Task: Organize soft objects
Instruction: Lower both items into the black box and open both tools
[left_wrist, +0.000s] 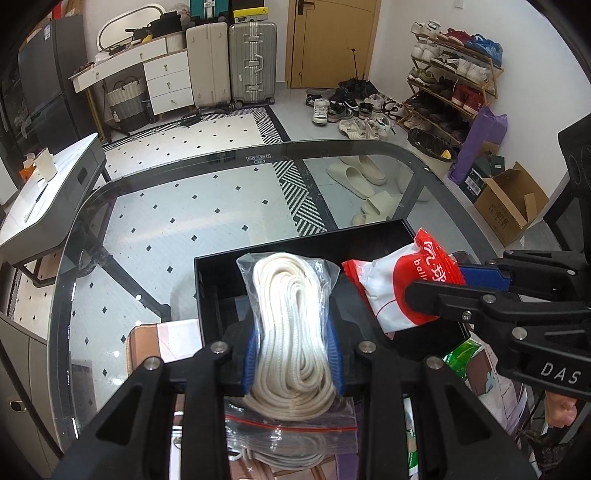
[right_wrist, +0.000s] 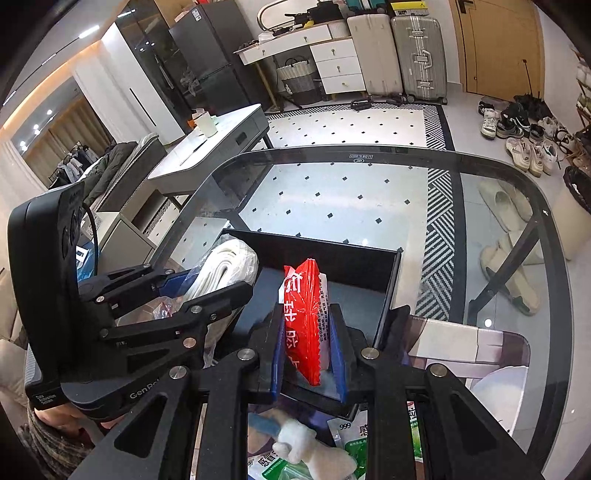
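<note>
1. A glass-topped table (left_wrist: 184, 192) with rounded corners and a dark rim carries an open black box (left_wrist: 295, 254) that sits near its near edge, toward the right side
2. The left hand-held gripper (left_wrist: 293, 354) is clamped on a clear zip bag of coiled cream rope (left_wrist: 291, 314); its blue pads press the bundle from both sides
3. The bag of rope is held above the box's left part, its top end leaning over the box interior and its red-striped zip end hanging down behind the fingers
4. The right hand-held gripper (right_wrist: 308, 354) is clamped on a red and white packet (right_wrist: 304, 317) printed with white characters, held upright and edge-on between its blue pads
5. In the left wrist view the same packet (left_wrist: 402, 288) hangs over the box's right part, just beside the bag of rope but not touching it
6. Both items are in the air above the box; I cannot tell whether either touches its floor
7. On the table at the near edge, beneath the right gripper, lie green and white sachets (right_wrist: 354, 439) and a small white plush toy (right_wrist: 314, 450)
8. A flat card with a pale illustrated print (right_wrist: 454, 339) lies on the table just right of the box
</note>
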